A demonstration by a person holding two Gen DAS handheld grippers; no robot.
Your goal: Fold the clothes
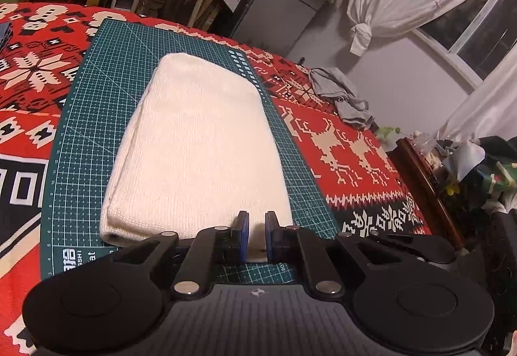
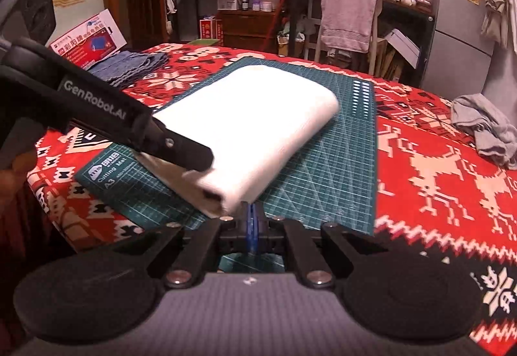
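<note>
Green mat [image 1: 80, 136] — folded sweater [image 1: 197, 146] between parted left gripper [image 1: 257, 235]; right gripper [image 2: 252, 223] closed, seemingly empty.

Cream knitted cloth garment [image 1: 197, 142] lies on a matt, gridded cutting mat [image 1: 80, 142] over woven blanket [image 1: 355, 155].

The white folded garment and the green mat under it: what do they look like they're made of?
The white folded garment looks like a soft knit, perhaps wool or cotton: fine ribbed stitch rows show at its near edge, matte and thick. The green mat looks like a smooth, semi-matte vinyl or rubber cutting mat: it lies flat, carries a printed white grid, and is labelled "Cutting Mat" in the right wrist view.
</note>
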